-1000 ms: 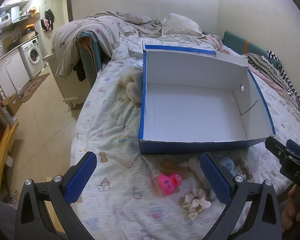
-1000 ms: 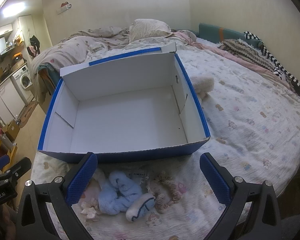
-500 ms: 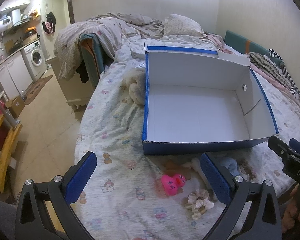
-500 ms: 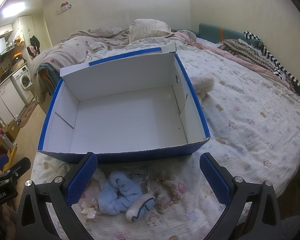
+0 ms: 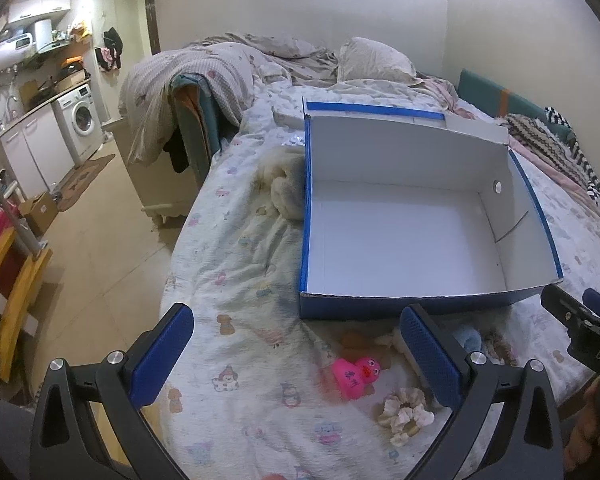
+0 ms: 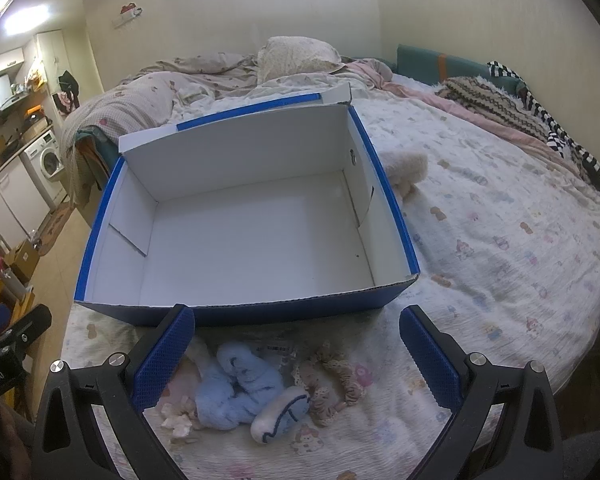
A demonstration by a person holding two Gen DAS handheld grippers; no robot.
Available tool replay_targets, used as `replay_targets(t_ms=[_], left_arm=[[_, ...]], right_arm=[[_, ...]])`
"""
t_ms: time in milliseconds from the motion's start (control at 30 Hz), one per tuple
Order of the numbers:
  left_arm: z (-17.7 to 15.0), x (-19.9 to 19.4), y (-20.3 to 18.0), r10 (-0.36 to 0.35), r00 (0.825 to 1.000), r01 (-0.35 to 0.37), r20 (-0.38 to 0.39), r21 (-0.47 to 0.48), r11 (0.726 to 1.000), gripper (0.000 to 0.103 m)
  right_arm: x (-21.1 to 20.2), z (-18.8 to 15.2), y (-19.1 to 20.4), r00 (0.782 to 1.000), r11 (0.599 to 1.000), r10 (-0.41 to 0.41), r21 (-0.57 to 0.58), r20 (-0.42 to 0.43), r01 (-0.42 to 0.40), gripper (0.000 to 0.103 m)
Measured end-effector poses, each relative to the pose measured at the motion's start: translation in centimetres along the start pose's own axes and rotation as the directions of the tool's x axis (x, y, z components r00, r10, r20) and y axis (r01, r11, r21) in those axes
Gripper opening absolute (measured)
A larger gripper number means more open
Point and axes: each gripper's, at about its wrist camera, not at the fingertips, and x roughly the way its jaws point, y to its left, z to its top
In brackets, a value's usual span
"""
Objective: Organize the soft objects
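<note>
An empty blue box with a white inside [image 5: 400, 232] [image 6: 252, 232] lies on the bed. In front of it lie small soft things: a pink duck toy [image 5: 356, 372], a cream scrunchie [image 5: 406, 414], a light blue fluffy item [image 6: 236, 384], a white sock roll with a blue line [image 6: 280, 416] and a brown patterned scrunchie [image 6: 336, 380]. My left gripper [image 5: 296, 356] is open and empty above the bedsheet left of the duck. My right gripper [image 6: 296, 360] is open and empty above the blue item.
A cream plush [image 5: 284, 188] lies against the box's left side, another [image 6: 404, 168] by its right side. Crumpled blankets and a pillow [image 6: 296, 56] lie at the bed's far end. The bed edge drops to a tiled floor [image 5: 96, 240] on the left.
The left wrist view has shifted left, so the box and toys sit further right in it. The right gripper has held still.
</note>
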Motion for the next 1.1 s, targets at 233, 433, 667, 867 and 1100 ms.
replay_targets(t_ms=[233,433,667,867,1100], left_arm=[[0.3,-0.2,0.1,-0.059,0.998,0.059,-0.024,-0.018,0.998,0.103],[0.8,0.9,0.9,-0.095,0.991,0.089,-0.095,-0.062,0.994,0.103],[0.4,5.6,2.7,-0.081,0.944,0.051,-0.32,-0.101,0.994,0.099],[-1.8,10.3,3.1,-0.156,0.848,0.072,-0.506,-0.182,0.981,0.081],[-2.6,12.1,-0.4,-0.239,0.806,0.154,-0.542,-0.198,0.968,0.081]], right_arm=[[-0.1,0.0,0.0,1.0,1.0,0.007,0.007,-0.006,-0.007,0.103],[0.2,0.0,-0.1,1.0,1.0,0.022,0.018,-0.02,-0.022,0.103],[1.8,0.1,-0.1,0.99,0.993,0.092,0.088,-0.106,-0.083,0.103],[3.6,-0.3,0.5,0.967,0.983,0.152,0.132,-0.207,-0.126,0.103],[4.7,-0.7,1.1,0.953,0.986,0.148,0.114,-0.264,-0.122,0.103]])
